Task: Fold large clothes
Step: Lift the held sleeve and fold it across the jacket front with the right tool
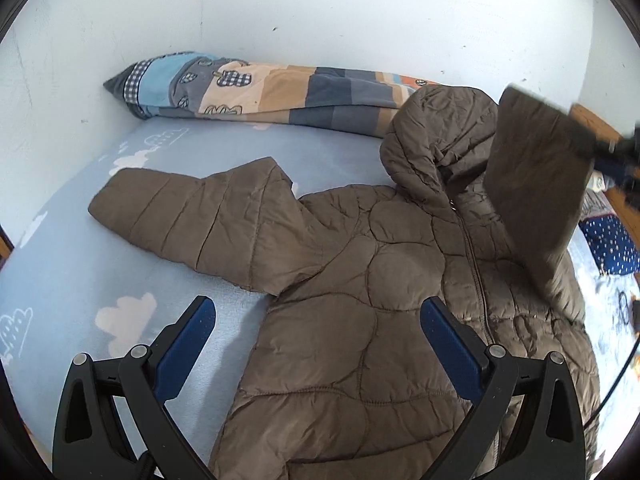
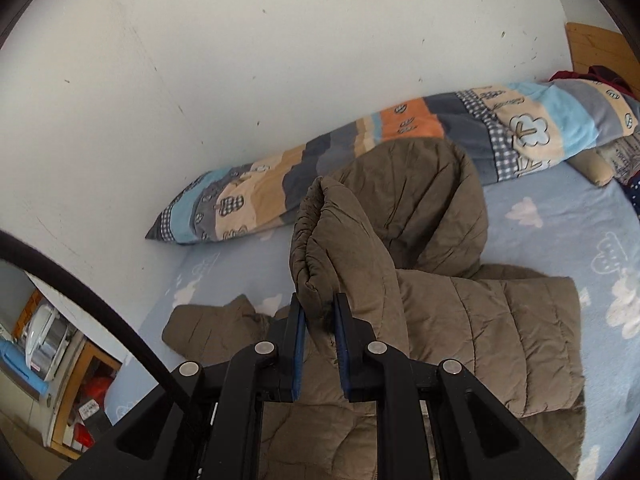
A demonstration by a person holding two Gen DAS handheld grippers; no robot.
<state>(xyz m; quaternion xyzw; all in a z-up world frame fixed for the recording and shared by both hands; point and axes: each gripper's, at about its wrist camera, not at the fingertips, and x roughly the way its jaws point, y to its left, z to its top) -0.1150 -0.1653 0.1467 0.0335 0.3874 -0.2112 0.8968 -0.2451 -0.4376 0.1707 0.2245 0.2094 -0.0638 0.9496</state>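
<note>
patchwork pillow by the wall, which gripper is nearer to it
Right. The right gripper, shut on the jacket sleeve cuff, is raised near the pillow; the left gripper hovers open over the jacket's lower body, farther back.

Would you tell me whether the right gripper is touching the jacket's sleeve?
Touching: the right wrist view shows the right gripper pinching the sleeve cuff between both blue pads.

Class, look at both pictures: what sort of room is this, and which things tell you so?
Most likely a bedroom. A brown jacket lies on a bed with a cloud-print sheet; a rolled patchwork quilt sits along the white wall, and a wooden headboard shows at one end.
</note>
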